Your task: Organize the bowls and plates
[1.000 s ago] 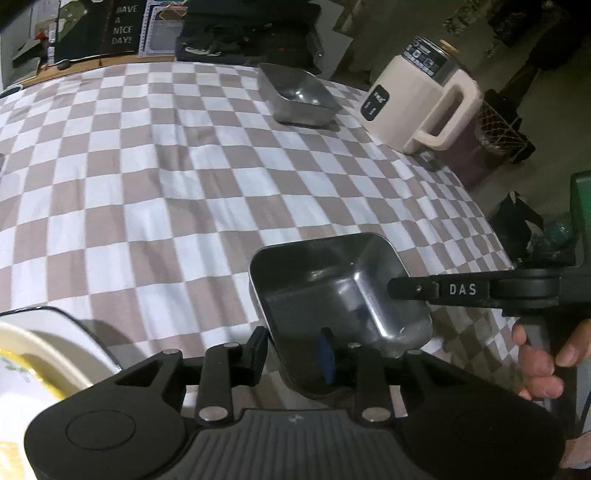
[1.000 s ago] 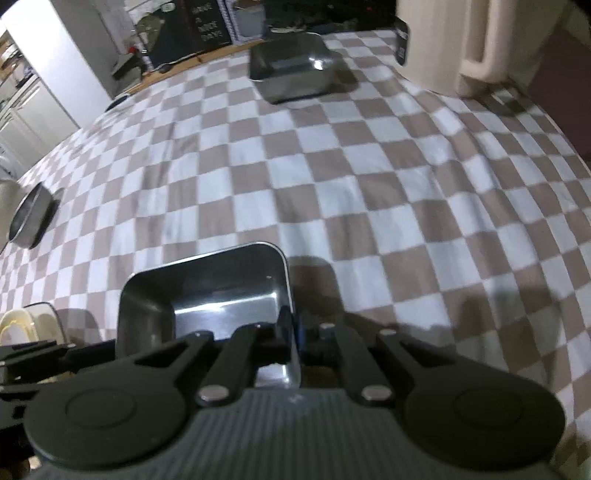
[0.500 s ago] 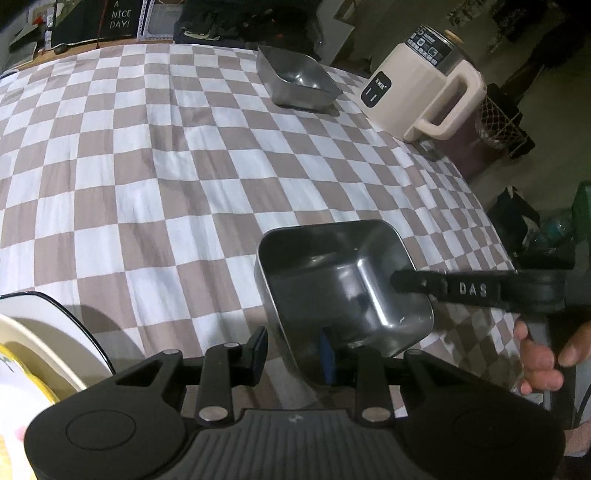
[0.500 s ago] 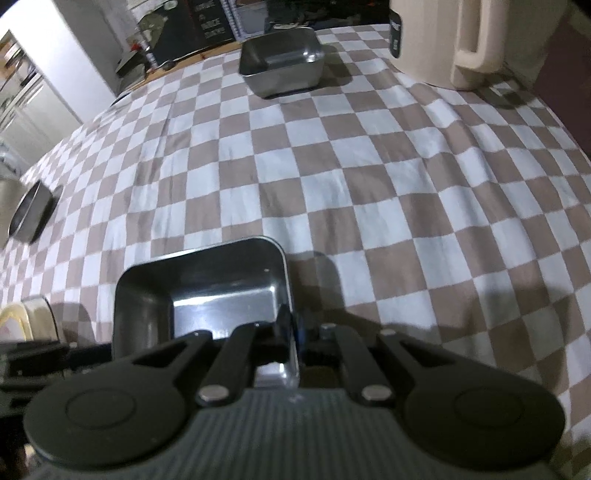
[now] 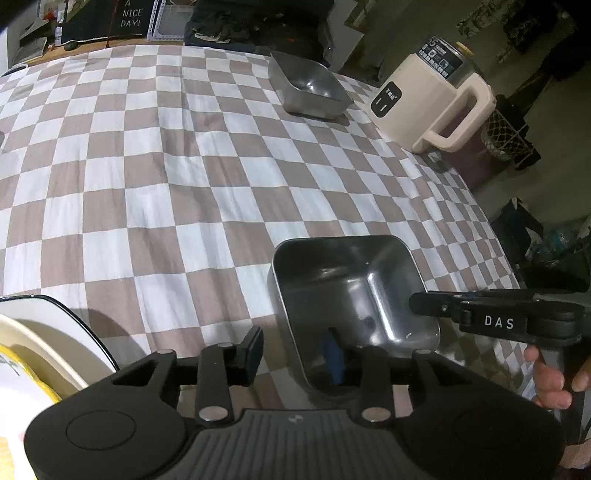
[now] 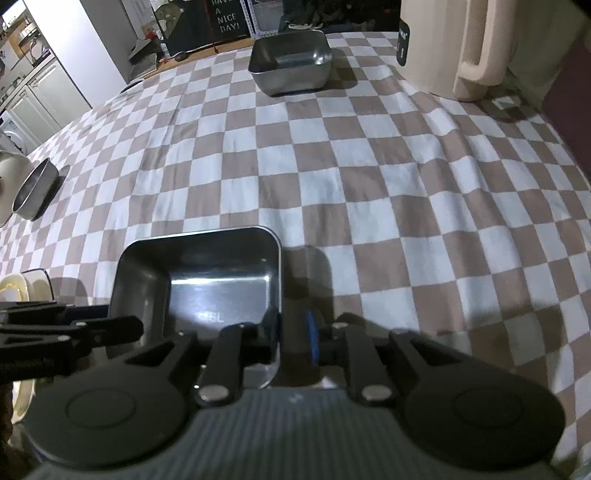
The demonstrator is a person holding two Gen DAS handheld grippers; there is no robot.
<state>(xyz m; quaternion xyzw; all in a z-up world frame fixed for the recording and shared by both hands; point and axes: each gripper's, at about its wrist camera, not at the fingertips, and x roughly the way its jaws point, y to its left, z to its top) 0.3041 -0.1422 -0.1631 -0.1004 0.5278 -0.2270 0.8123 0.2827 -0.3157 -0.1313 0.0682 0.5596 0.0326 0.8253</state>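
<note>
"DAS" on right gripper (image 5: 499,322), "HAVE A NICE DAY!" on black sign (image 6: 226,16)

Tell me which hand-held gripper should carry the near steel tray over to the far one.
Right. The right hand-held gripper is shut on the near steel tray's wall. The left hand-held gripper straddles the other wall, jaws open. The far steel tray lies ahead of the right.

The near wall of the steel tray (image 5: 354,295) is hidden behind the left hand-held gripper (image 5: 293,350), and in the right wrist view its near right corner disappears behind the right hand-held gripper (image 6: 291,339). Left of the tray, the yellow-and-white plates (image 5: 33,354) are cut off by the frame edge. Far beyond it, the cream kettle (image 6: 450,44) loses its top to the upper edge.
</note>
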